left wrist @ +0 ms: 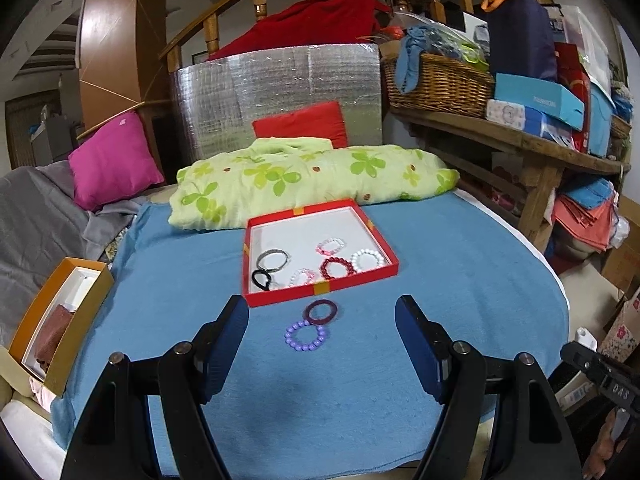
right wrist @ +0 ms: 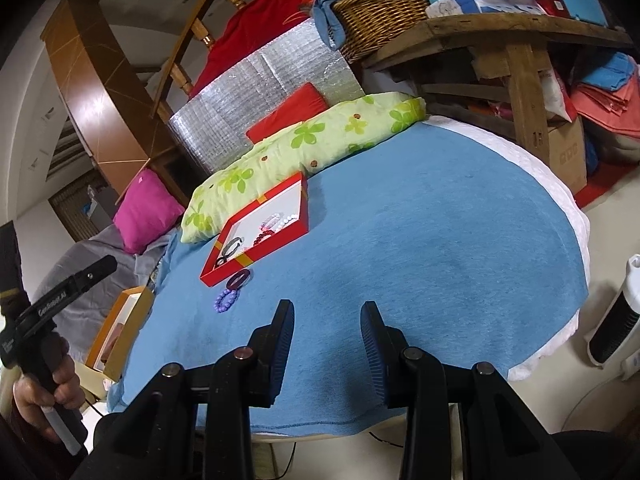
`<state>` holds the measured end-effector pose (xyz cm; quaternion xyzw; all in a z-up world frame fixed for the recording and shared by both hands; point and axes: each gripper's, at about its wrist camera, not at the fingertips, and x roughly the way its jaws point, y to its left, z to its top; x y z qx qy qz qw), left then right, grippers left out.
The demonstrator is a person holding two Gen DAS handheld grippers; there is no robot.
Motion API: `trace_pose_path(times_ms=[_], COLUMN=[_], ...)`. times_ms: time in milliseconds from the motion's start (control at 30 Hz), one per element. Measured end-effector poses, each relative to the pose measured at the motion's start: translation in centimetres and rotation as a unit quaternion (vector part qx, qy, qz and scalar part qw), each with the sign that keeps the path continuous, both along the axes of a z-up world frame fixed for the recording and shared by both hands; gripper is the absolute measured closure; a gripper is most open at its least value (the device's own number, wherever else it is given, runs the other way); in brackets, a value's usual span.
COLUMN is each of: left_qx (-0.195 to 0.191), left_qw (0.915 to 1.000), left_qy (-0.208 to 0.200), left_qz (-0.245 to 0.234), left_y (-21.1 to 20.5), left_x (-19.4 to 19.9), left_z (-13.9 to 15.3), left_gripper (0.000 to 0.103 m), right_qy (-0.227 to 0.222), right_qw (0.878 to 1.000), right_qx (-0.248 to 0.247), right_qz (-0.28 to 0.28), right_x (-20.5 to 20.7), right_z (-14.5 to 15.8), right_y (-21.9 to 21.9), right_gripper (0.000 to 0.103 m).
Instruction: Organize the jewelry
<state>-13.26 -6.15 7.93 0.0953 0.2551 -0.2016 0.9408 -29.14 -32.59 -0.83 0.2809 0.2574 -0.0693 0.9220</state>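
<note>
While outside tray point(left wrist: 280, 298): two bracelets point(left wrist: 306, 335).

My left gripper point(left wrist: 322, 336) is a matte black plastic frame with two fingers point(left wrist: 224, 344) faced in dark blue ribbed pads, each linkage pinned by round silver rivets. My right gripper point(right wrist: 327, 340) is built the same — black arms, blue ridged pads, silver pivot pins. In the right wrist view I see the left unit's black pistol-style handle, white lettering printed along its body — and my hand point(right wrist: 38, 404) wrapped around it.
</note>
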Motion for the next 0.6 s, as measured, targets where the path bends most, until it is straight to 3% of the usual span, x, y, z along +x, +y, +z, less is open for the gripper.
trace_pose_path(times_ms=[300,433,500,533,600], left_qx=[0.000,0.022,0.021,0.019,0.013], left_qw=[1.0000,0.9996,0.9997,0.9998,0.9999], left_qy=[-0.006,-0.017,-0.010,-0.006,0.000], left_qz=[0.001,-0.007,-0.005,-0.004,0.000], left_y=[-0.7,-1.4,-1.2,-1.1,-0.5], left_x=[-0.4,-0.7,-0.3,-0.2,0.3], left_z=[0.9,0.3,-0.1,-0.3,-1.0], left_gripper=[0.026,0.026,0.026,0.026,0.026], right_qy=[-0.013,-0.013,-0.012,-0.011,-0.010], right_qw=[1.000,1.000,1.000,1.000,1.000], right_qx=[0.000,0.001,0.003,0.005,0.004], right_qz=[0.008,0.010,0.009,0.008,0.007], right_x=[-0.2,-0.2,0.0,0.2,0.5], right_z=[0.3,0.4,0.4,0.3,0.3], right_y=[0.1,0.2,0.3,0.3,0.6], right_gripper=[0.065,0.065,0.060,0.049,0.046])
